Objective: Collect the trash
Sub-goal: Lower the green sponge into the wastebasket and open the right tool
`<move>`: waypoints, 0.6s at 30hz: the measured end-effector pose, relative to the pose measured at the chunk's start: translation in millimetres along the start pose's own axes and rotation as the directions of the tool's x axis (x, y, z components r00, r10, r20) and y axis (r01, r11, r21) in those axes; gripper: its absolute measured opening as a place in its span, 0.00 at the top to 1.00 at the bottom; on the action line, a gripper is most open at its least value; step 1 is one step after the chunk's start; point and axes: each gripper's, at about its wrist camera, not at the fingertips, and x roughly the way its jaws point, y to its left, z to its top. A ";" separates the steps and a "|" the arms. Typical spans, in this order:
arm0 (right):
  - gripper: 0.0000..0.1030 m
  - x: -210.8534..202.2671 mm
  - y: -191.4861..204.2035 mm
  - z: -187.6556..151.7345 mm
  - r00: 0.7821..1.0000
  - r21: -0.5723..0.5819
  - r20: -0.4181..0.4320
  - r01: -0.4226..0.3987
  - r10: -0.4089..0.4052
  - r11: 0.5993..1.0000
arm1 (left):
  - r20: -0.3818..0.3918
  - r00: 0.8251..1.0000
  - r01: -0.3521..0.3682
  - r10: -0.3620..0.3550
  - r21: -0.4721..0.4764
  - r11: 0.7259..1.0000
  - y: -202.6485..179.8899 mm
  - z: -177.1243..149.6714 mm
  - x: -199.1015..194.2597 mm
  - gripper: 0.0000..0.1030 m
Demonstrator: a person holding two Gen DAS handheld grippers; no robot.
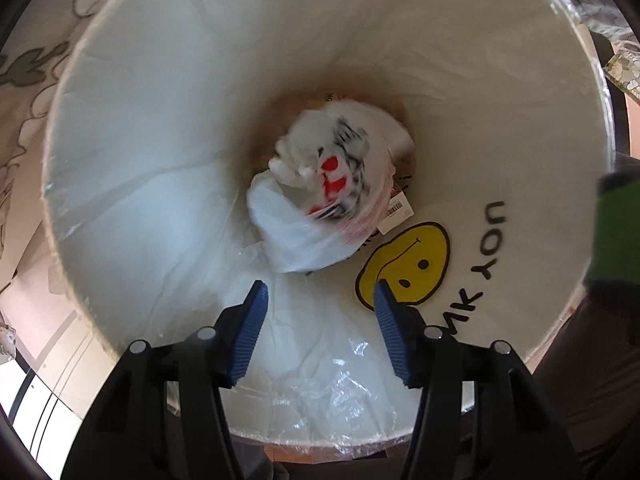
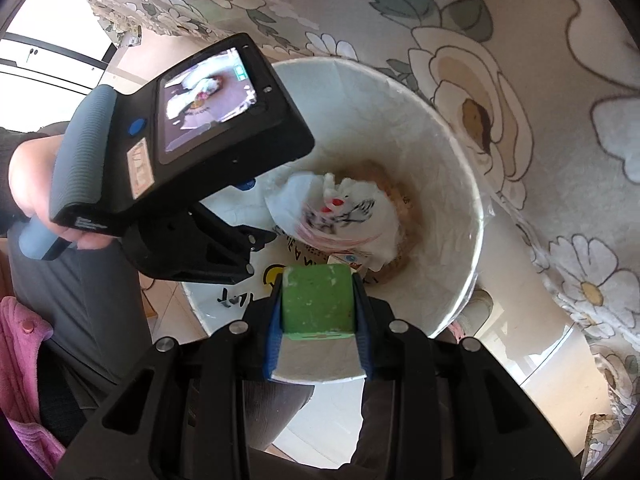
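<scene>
Here the right gripper pinches a green, box-shaped carton with a pale underside between its blue pads, just above the near rim of the round white bin lined with a smiley-face plastic bag. The carton looks light and fairly stiff, probably thin card that would dent under a hard squeeze; the flat side faces now gripped seem the sensible hold, since they give the pads broad, parallel contact. Its long axis appears to run along the fingers, pointing forward and down toward the bin's mouth, though the far end is foreshortened.

The left gripper hangs over the bin opening with its jaws spread and nothing between them. Below it, a crumpled white plastic bag with red and black print lies blurred at the bottom, soft and limp, beside a small paper tag.
</scene>
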 end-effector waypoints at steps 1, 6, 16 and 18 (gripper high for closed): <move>0.69 -0.4 0.4 -0.3 1.000 -0.001 0.001 0.000 0.000 1.000 | 0.003 1.000 0.002 -0.002 -0.001 1.000 -0.6 -2.6 -2.3 0.42; 0.69 -2.3 2.9 -2.7 1.000 -0.004 0.004 0.003 -0.003 1.000 | 0.022 1.000 0.000 0.000 -0.004 1.000 -3.0 -10.1 -10.4 0.41; 0.69 8.0 3.3 -0.7 1.000 -0.002 0.000 0.015 -0.015 1.000 | 0.057 0.998 -0.024 0.024 0.003 1.000 -3.2 -18.5 -25.2 0.38; 0.69 15.8 1.9 3.3 1.000 0.008 -0.006 0.023 -0.023 1.000 | 0.055 0.998 -0.025 0.025 -0.004 1.000 -0.9 -18.9 -20.9 0.38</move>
